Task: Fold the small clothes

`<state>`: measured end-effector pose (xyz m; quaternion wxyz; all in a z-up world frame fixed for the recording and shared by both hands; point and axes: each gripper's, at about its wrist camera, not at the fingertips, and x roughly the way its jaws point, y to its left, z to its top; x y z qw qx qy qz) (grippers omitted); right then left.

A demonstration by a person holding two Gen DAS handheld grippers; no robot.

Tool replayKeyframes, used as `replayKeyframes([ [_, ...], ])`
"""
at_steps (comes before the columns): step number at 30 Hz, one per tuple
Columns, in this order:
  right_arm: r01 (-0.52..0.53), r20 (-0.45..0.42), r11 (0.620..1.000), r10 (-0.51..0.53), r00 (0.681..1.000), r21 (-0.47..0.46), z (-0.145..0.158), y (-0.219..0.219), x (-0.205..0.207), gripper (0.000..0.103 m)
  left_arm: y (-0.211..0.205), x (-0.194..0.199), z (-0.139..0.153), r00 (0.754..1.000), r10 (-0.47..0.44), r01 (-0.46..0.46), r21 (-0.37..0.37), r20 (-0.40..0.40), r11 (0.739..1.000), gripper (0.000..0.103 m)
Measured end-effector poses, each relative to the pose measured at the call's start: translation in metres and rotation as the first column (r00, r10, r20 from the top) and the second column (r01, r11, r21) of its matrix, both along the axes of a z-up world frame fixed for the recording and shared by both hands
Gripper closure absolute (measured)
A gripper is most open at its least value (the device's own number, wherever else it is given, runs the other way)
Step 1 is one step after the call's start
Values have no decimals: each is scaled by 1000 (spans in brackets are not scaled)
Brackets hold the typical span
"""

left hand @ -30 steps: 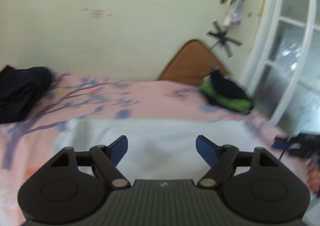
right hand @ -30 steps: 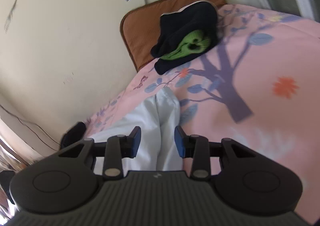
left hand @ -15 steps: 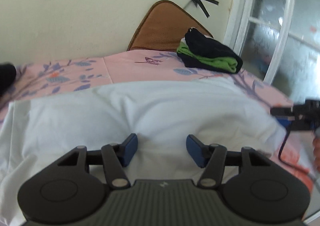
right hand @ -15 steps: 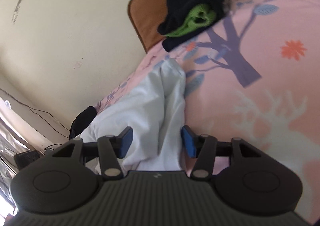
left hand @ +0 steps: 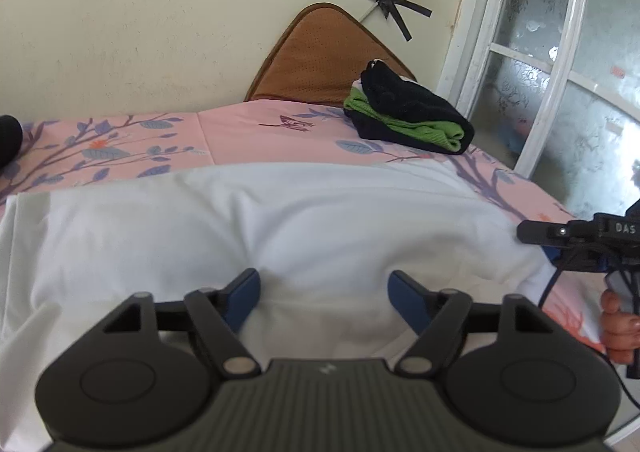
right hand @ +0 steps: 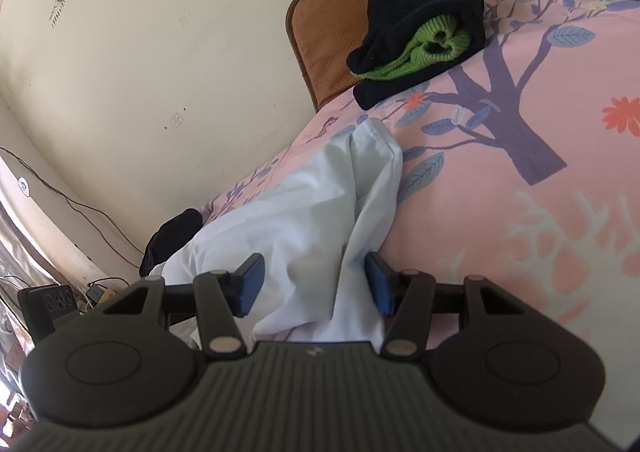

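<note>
A white garment [left hand: 280,228] lies spread across the pink flowered bed sheet [left hand: 248,131]. My left gripper [left hand: 324,298] is open, low over the garment's near edge, with cloth between its blue pads. My right gripper [right hand: 312,288] is open at the garment's right end [right hand: 320,203], where the cloth bunches in folds between the pads. The right gripper also shows at the right edge of the left wrist view [left hand: 576,236].
A folded stack of black and green clothes [left hand: 408,115] sits at the bed's far right corner, against a brown cushion [left hand: 328,51]. A dark garment [right hand: 172,240] lies at the far left end. A wall is behind, and a glass door [left hand: 560,71] stands to the right.
Both grippers came down and closer to the white garment, which now fills the near view. The right gripper's jaws opened wider around the bunched cloth.
</note>
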<state>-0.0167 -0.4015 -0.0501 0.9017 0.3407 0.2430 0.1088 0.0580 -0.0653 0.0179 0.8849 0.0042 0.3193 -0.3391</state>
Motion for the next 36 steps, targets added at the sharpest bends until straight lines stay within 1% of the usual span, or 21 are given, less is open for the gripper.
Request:
replayKeyframes([
  [7,-12,24,1000,12,1000,6,-2,-5,-2,42,-6,-2,0,1000,-6,5,30,14,1000,22],
  [11,-7,30,1000,7,1000,11,-1,-2,-3,41,-10,-3,-1,1000,-20,19,48,20,999,15],
  [18,-6,47,1000,5,999,28,-3,-4,-4,40,-17,-4,-2,999,-41,38,90,29,995,7],
  [20,-8,55,999,6,998,40,-4,-5,-5,40,-20,-4,-3,998,-48,44,106,30,993,3],
  [22,-15,60,999,12,998,49,-4,-5,-6,38,-23,-4,-4,998,-58,53,129,32,990,0],
  [26,-35,64,998,32,997,49,-3,-4,-5,36,-33,-9,-5,997,-61,48,201,57,979,0],
  [28,-47,67,998,44,997,49,-2,-4,-5,33,-35,-10,-6,996,-61,46,220,64,975,0],
  [32,-66,70,997,64,996,27,0,-1,-4,28,-35,-10,-6,996,-67,51,225,63,973,0],
  [36,-95,73,995,95,993,-6,2,3,-4,18,-34,-13,-6,993,-93,74,241,70,968,0],
])
